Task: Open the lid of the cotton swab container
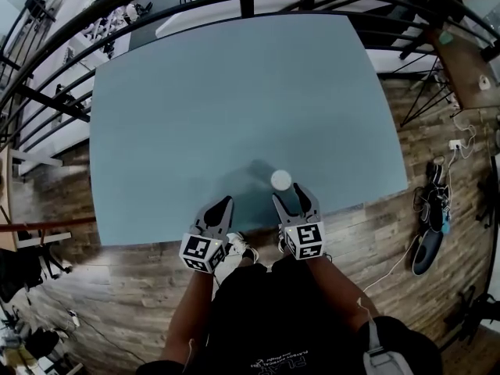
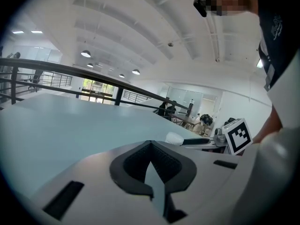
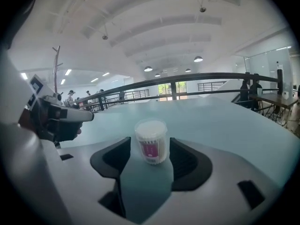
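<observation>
The cotton swab container is a small clear plastic cylinder. It stands upright on the table near the edge closest to the person. Through its wall the right gripper view shows it packed full of white swabs standing on end, with a pink label on the side. A round, pale lid covers the top and is closed.

The table has a smooth, matte, pale blue-grey top with rounded corners. It sits on a floor of brown wood planks, and a black metal railing curves behind it.

The right gripper has grey plastic jaws lined with black ribbed pads. The jaws are spread wide, and the container stands in the gap between them with space visible on both sides. The left gripper hangs just beside it over the table edge, with its jaws pressed together and nothing between them. Each gripper carries a cube with black-and-white square markers.
</observation>
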